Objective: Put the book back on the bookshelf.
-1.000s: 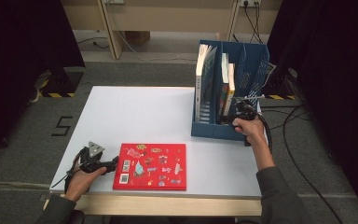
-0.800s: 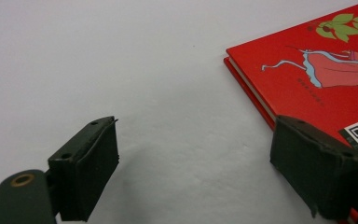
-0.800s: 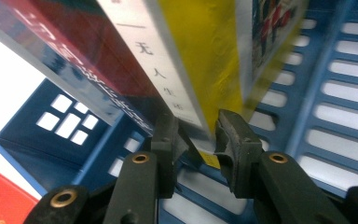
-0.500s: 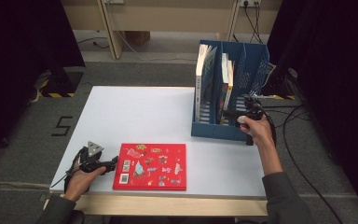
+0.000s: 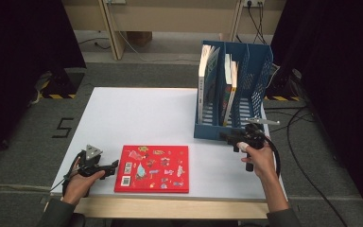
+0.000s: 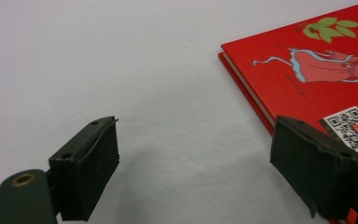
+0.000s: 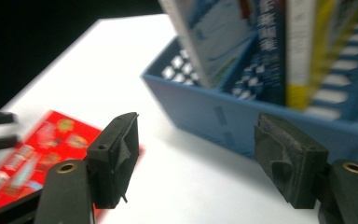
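A red picture book [image 5: 152,168] lies flat near the table's front edge. My left gripper [image 5: 115,165] rests just left of it, open, with bare table between its jaws [image 6: 196,172] and the book's corner [image 6: 317,79] by one jaw. A blue file rack [image 5: 234,94] stands at the back right with upright books [image 5: 208,80] in it. My right gripper [image 5: 224,138] hovers just in front of the rack's front wall [image 7: 242,116]. Its jaws have just been opening and nothing is between them [image 7: 196,163]. The red book [image 7: 42,144] lies farther off.
The white table [image 5: 137,113] has bare room at its back left and middle. The rack's right compartment [image 5: 260,80] holds no books. Cables [image 5: 302,142] trail over the floor to the right of the table. Wooden table legs [image 5: 111,28] stand behind.
My right gripper has pulled back from the rack's front toward the near edge of the table, and its jaws have spread apart. The left gripper and the red book have stayed put.
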`<action>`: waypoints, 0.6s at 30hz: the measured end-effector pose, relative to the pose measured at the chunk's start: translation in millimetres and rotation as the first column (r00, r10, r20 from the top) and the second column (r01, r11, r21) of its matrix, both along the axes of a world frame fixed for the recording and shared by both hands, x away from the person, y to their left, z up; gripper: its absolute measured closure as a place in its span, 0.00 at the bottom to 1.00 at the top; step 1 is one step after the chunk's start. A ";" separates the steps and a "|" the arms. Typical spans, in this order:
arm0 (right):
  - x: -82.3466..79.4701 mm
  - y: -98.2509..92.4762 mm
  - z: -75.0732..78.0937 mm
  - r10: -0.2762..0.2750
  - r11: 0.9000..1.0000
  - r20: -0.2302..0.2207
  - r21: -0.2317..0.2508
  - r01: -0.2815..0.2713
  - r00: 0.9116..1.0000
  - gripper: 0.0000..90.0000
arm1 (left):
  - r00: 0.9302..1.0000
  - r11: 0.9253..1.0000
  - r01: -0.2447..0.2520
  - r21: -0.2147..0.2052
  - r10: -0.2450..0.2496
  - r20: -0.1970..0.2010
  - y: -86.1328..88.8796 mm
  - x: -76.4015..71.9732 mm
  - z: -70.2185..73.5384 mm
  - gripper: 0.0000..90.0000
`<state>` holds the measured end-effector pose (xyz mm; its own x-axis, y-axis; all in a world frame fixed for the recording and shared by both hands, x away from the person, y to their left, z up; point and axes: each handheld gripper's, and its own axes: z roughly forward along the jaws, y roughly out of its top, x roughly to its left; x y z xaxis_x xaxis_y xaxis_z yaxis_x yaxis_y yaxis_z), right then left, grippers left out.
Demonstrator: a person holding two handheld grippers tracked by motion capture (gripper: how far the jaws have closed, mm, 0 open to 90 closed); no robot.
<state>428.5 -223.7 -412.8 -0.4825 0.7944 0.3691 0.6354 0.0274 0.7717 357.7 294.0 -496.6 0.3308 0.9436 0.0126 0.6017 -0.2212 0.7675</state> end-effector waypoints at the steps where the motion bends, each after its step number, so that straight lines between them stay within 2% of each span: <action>1: -3.1 2.2 -2.1 -0.003 1.000 0.002 0.020 0.003 1.000 0.36 | 1.000 1.000 0.005 -0.005 -0.005 -0.001 -0.3 -1.0 1.0 0.17; 2: -5.7 4.9 -4.5 0.001 1.000 -0.001 0.019 -0.001 1.000 0.34 | 1.000 1.000 0.010 -0.011 -0.010 -0.002 -0.9 -2.2 1.8 0.17; 5: -11.9 13.0 -16.0 -0.005 1.000 -0.015 -0.025 0.005 1.000 0.30 | 1.000 1.000 0.024 -0.013 -0.024 -0.008 -1.8 -4.8 2.3 0.17; 9: -17.1 21.7 -30.7 0.001 0.999 -0.047 -0.038 -0.003 0.999 0.28 | 0.999 0.999 0.038 -0.027 -0.038 -0.009 -3.3 -8.3 3.6 0.18; 11: -19.7 25.7 -35.2 0.009 0.999 -0.051 -0.037 -0.011 0.999 0.26 | 0.999 0.998 0.051 -0.032 -0.052 -0.013 -4.5 -10.1 3.8 0.18; 14: -24.0 33.2 -39.7 0.009 0.998 -0.058 -0.061 -0.012 0.998 0.25 | 0.998 0.997 0.066 -0.035 -0.067 -0.020 -7.0 -12.4 4.1 0.18; 18: -29.1 43.2 -45.1 0.042 0.996 -0.068 -0.072 -0.047 0.997 0.24 | 0.996 0.995 0.085 -0.051 -0.087 -0.035 -9.8 -15.1 4.3 0.20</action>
<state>399.5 -180.5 -457.8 -0.4942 0.7989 0.3428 0.6819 0.1117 0.7229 342.6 284.2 -492.3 0.4104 0.9107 -0.0474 0.6102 -0.2356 0.7564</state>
